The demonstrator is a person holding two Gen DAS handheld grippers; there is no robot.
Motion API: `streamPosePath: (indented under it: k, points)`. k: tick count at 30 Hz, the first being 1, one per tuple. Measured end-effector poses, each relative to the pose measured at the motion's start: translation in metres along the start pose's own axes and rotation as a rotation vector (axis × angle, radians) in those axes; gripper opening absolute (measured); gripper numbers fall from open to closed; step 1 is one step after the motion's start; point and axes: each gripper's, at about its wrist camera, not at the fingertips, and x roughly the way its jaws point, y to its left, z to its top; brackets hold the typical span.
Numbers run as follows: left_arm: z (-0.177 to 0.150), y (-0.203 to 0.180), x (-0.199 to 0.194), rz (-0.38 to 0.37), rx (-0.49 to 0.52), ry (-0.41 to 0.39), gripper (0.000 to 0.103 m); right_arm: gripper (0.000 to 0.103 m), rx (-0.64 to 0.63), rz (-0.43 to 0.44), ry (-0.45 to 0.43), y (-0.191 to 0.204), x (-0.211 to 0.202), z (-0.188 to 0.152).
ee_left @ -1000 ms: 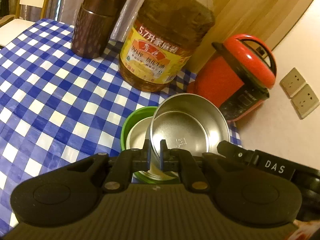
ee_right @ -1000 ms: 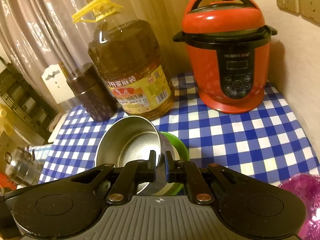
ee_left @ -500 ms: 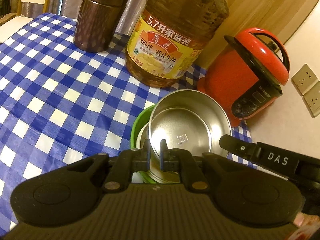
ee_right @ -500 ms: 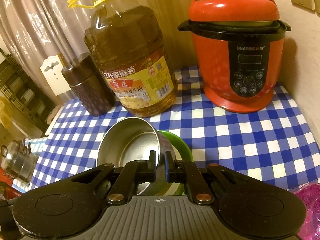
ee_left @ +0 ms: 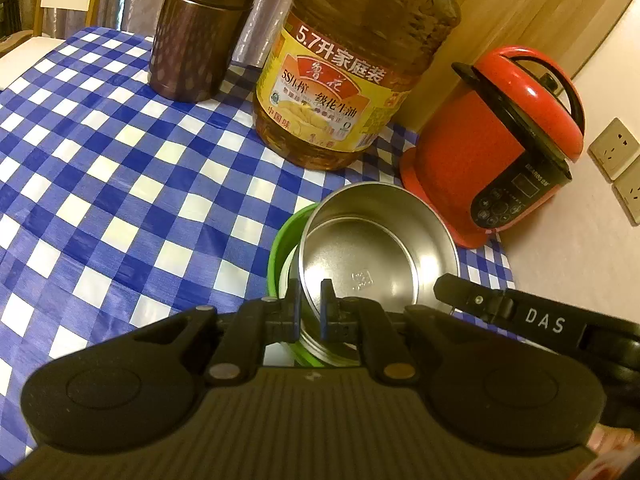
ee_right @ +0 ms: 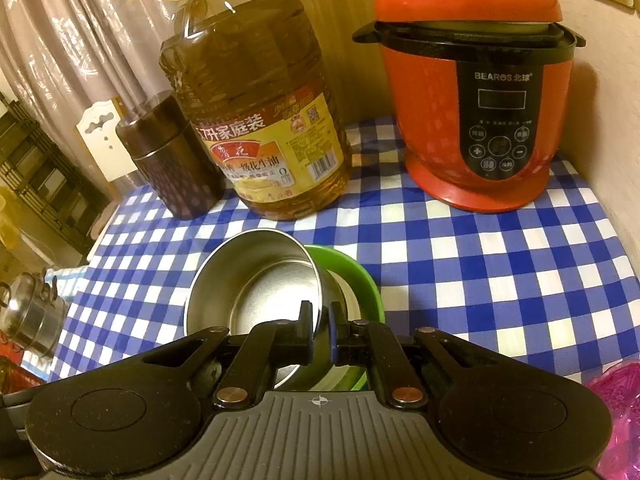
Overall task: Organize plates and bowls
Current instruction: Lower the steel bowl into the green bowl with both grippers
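Both grippers were clamped on the steel bowl [ee_left: 376, 248]: the left gripper [ee_left: 310, 304] was nearly closed on its near rim, and the right gripper [ee_right: 318, 328] was pinched on the opposite wall. That bowl was held tilted, partly inside the green bowl [ee_right: 356, 276] on the checked tablecloth [ee_left: 100, 184], in front of the oil bottle [ee_left: 352, 72]. Beside the bottle, a red cooker [ee_right: 476, 92] and a brown canister [ee_left: 196, 36] were seen

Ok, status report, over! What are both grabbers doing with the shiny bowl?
Left gripper shut on steel bowl rim. Right gripper shut on opposite rim. Bowl tilted in green bowl. Oil bottle close behind.
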Motion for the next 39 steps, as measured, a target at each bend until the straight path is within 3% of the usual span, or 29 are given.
streamPosePath:
  k: [21, 33, 36, 39]
  points:
    - [0.001, -0.01, 0.003, 0.034, 0.092, 0.005, 0.007, 0.007, -0.004, -0.013, 0.003, -0.003, 0.003, 0.0]
    - [0.008, -0.012, -0.014, 0.0, 0.108, -0.068, 0.013, 0.008, 0.023, 0.028, -0.027, -0.009, -0.002, 0.005]
    - [0.01, -0.007, -0.016, 0.005, 0.103, -0.08, 0.018, 0.017, 0.018, 0.015, -0.031, -0.011, -0.004, 0.005]
    - [0.01, 0.0, -0.014, 0.017, 0.088, -0.08, 0.022, 0.045, 0.032, 0.009, -0.042, -0.016, -0.006, 0.004]
